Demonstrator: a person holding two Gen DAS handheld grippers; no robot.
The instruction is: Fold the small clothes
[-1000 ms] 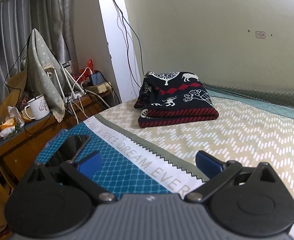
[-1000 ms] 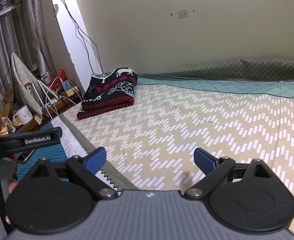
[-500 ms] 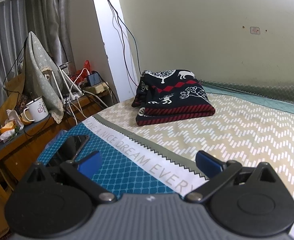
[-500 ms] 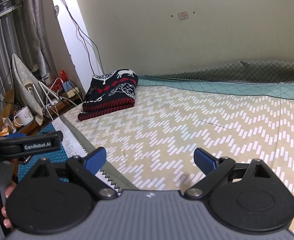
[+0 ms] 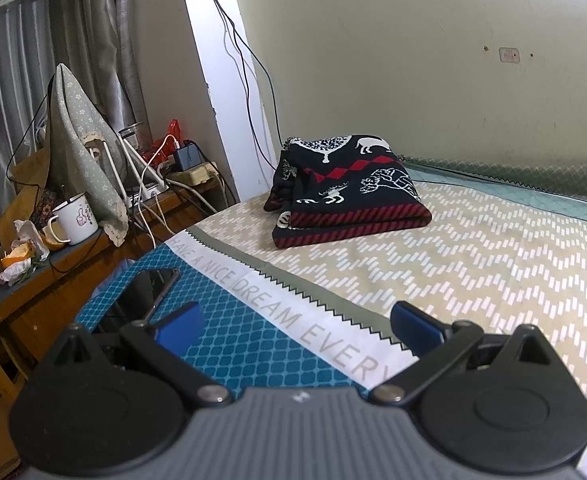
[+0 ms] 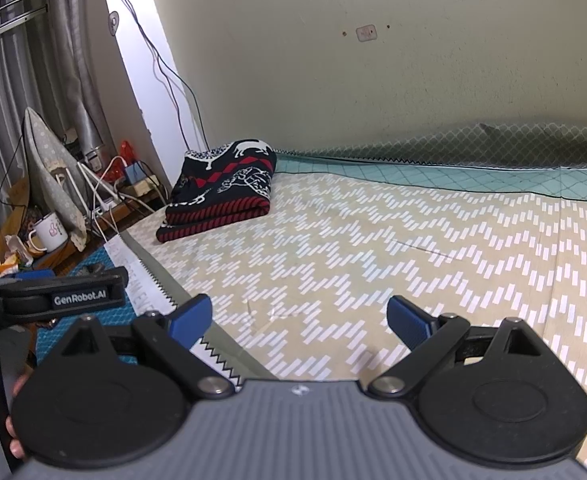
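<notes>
Left hand-held gripper [image 5: 297, 320] held low and level over the bed's near edge, blue fingers [image 5: 181, 326] spread wide, nothing between them; it sits above the teal honeycomb band and the "HAVE A NICE DREAM EVERY" strip [image 5: 277, 304] of the bedsheet. Right hand-held gripper [image 6: 299, 320] same pose, level, jaws wide apart and empty, over the beige zigzag bedsheet [image 6: 373, 248]. In the right wrist view the left unit's black body with "GenRobot.AI" label [image 6: 79, 300] shows at lower left, with fingertips of a hand [image 6: 15, 446] at the bottom left edge. Folded dark sweater [image 5: 345, 192] with red and white pattern lies on the bed in mid-frame, near the wall corner, well apart from both grippers. Side tabletop [image 5: 53, 276] at left of frame carries a white mug [image 5: 75, 222], cables, a cloth-draped item.
</notes>
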